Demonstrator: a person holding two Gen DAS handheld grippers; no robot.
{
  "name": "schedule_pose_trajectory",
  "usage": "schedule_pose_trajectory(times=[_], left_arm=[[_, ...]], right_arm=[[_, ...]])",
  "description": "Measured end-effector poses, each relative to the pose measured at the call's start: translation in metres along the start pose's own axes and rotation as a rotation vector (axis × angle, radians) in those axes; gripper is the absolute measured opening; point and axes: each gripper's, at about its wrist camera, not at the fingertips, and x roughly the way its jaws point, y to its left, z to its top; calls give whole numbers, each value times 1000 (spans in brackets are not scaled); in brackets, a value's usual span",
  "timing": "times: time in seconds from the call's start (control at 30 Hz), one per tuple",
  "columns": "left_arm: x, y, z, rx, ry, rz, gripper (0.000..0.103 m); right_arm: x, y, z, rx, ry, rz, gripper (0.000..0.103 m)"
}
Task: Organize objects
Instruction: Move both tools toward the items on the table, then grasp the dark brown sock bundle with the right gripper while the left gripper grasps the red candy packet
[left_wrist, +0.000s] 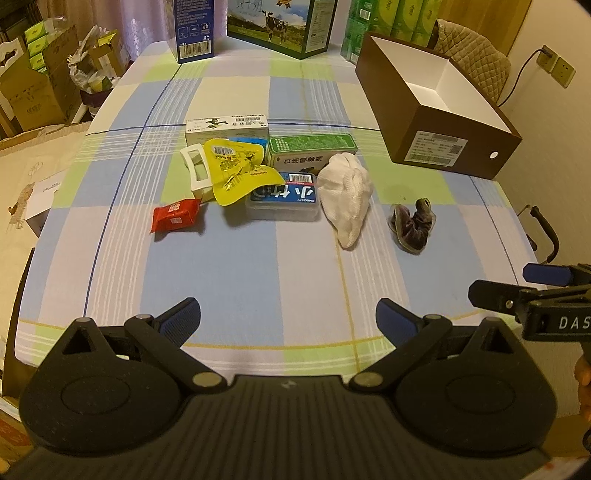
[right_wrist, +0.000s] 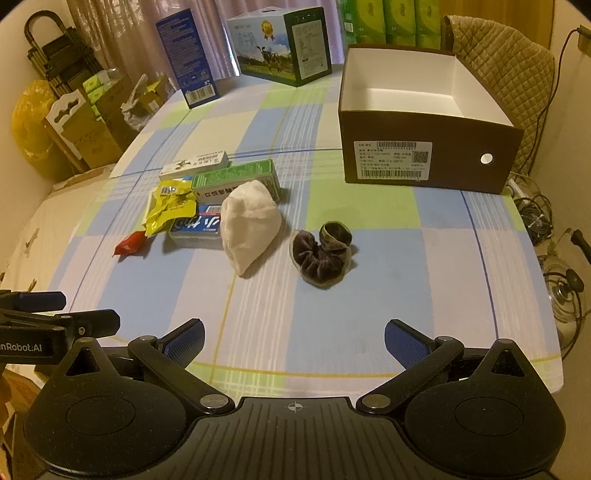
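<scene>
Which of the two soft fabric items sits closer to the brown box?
The dark velvet scrunchie. It lies apart, right of the white cloth bundle, nearer the brown box; the bundle touches the clutter pile.

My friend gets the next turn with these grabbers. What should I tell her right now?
Left tool: open, holding nothing, low over the near table edge.
Right tool: open, holding nothing too.
Brown box: far right, nothing visible inside.
On the cloth: red packet, yellow pouch, blue case, green box, white cloth, dark scrunchie.
Done: nothing.
Left: every item.
</scene>
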Motion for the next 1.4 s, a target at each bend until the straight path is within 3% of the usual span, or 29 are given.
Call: schedule_pose_trajectory(times=[0.27,0.6,0.73,1.2,1.27,1.4], left_arm=[[7,9,11,-8,-12,26,100],[22,33,22,-48,-13,75,100],[25,45,24,-65,-16,95,100],[47,67,31,-104,-9,139,100],[50,70,32,-106,-12,146,100],[56,77,34,-110,-16,153,100]], right_arm=[[9,-10,14,5,-16,16,101],[42,-21,37,-78,-56,13,100],[58,-23,42,-124,-50,26,91],[129,-21,41,-289,-5,-7,72],[135,-22,41,-293,5,-10,68],[144,-25,41,-298,22,-12,49]])
